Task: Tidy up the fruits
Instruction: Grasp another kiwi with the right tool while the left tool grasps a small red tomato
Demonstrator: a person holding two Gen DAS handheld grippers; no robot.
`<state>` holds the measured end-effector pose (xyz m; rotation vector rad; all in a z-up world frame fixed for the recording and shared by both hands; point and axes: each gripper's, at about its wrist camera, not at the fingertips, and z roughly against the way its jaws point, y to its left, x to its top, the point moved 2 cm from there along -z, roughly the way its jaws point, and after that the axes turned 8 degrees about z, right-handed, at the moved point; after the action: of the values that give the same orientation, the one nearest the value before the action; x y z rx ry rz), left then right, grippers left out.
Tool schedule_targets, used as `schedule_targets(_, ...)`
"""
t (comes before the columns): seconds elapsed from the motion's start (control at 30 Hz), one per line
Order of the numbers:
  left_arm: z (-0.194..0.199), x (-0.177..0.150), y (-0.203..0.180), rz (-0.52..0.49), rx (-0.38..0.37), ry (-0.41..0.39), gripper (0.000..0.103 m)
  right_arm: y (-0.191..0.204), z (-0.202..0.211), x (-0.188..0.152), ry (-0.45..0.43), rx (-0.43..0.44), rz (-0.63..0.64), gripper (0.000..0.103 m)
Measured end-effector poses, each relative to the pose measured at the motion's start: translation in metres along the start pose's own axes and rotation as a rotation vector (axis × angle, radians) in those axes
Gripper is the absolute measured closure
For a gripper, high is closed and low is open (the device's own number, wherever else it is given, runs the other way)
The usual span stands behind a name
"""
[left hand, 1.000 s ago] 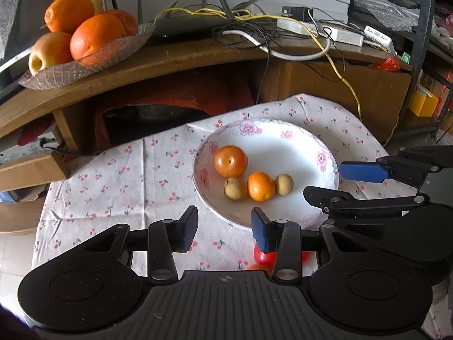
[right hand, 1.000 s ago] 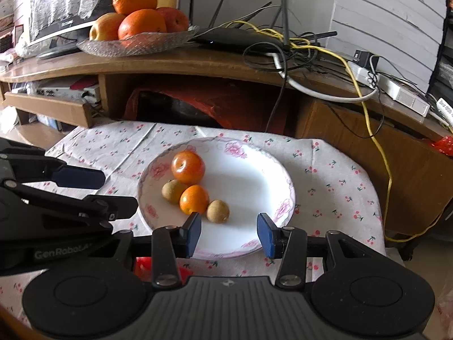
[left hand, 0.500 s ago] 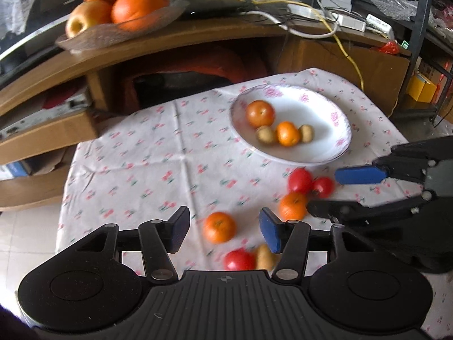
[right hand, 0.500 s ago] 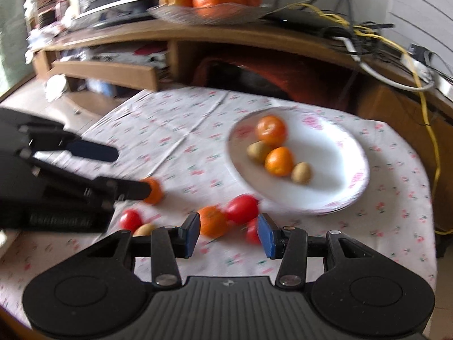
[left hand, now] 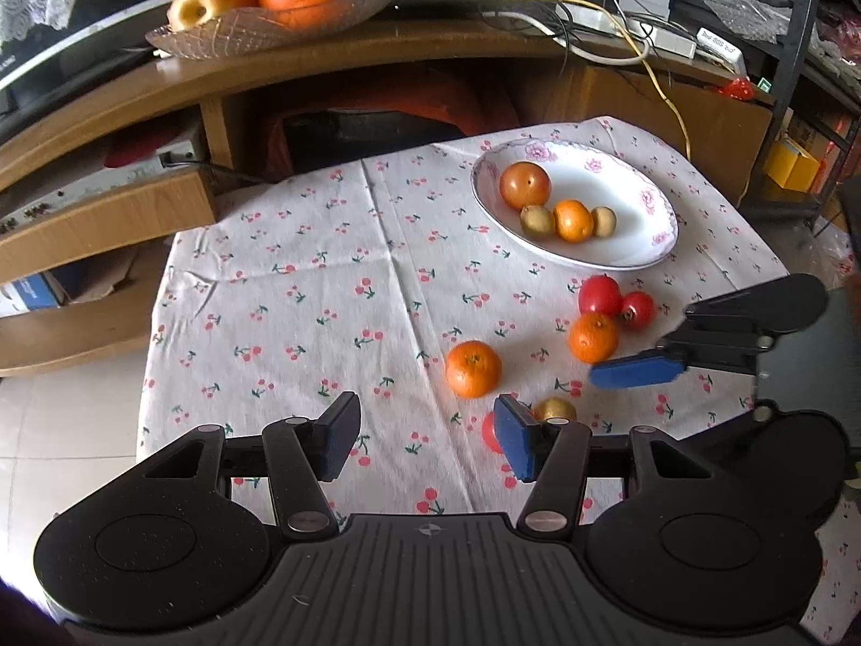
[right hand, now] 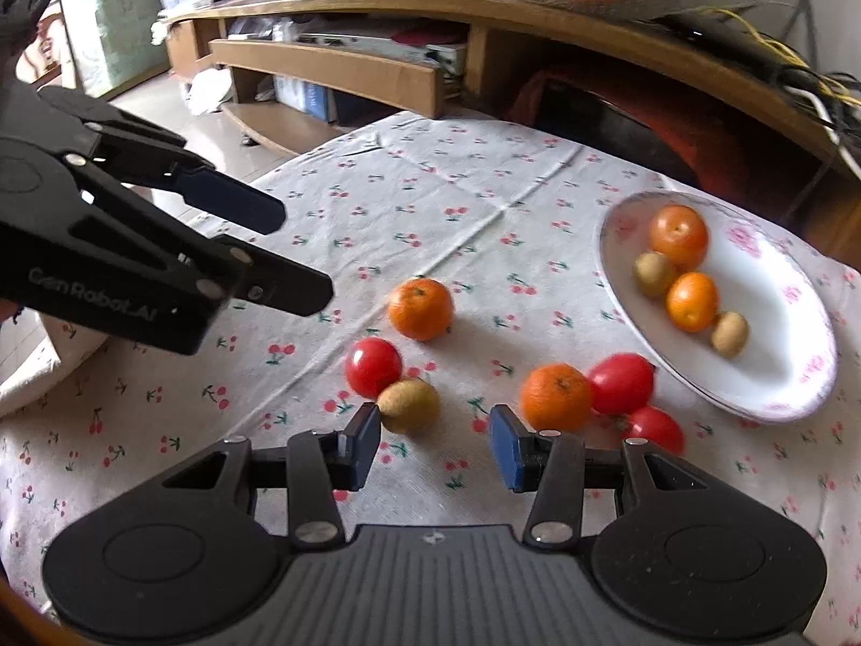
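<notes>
Left wrist view: the left tongs [left hand: 425,444] stand with jaws spread wide and nothing between them, above the cherry-print cloth [left hand: 301,290] that covers the worktop. A loose orange [left hand: 473,367] lies on the cloth just ahead of the blue pads. A small brown fruit [left hand: 555,409] and a red fruit [left hand: 491,432] sit beside the right-hand pad, the red one partly hidden by it. Farther right, a second orange [left hand: 593,337] touches two red fruits [left hand: 600,294]. The flowered plate [left hand: 640,215] at the far right of the cloth holds a large orange-red fruit, a small orange and two brown fruits. The right tongs [left hand: 646,369] enter from the right edge (only one blue pad is plainly seen here).

Right wrist view: the right tongs [right hand: 436,447] are likewise spread apart and empty, low over the cloth. The brown fruit [right hand: 408,405] lies just ahead of the left pad, touching a red fruit [right hand: 373,366]. An orange [right hand: 555,397] lies just ahead of the right pad, against two red fruits [right hand: 620,383] near the plate [right hand: 780,377]. Another orange [right hand: 420,309] sits apart, farther out. The left tongs [right hand: 301,253] reach in from the left, their jaws apart and holding nothing.
</notes>
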<state>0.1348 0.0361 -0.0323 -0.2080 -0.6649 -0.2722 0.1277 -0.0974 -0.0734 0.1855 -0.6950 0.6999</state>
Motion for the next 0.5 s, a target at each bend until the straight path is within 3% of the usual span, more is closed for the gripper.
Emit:
schedule_targets(0.2,-0.001,-0.003,0.000,-0.013,-0.020,0.007,0.040,0.004,-0.014,0.003,0.000,0.018,0.013,0.058)
schedule_targets(0.27,-0.002,-0.005,0.000,-0.012,-0.020,0.013,0.039,0.004,-0.014,0.004,-0.003,0.025,0.007,0.062)
schedule_targets(0.33,-0.003,-0.006,-0.001,-0.013,-0.024,0.020,0.040,0.006,-0.012,0.003,0.004,0.017,0.016,0.075)
schedule_targets(0.5,-0.007,-0.009,-0.012,-0.039,-0.045,0.029,0.040,0.008,-0.004,-0.004,0.027,-0.004,0.006,0.075)
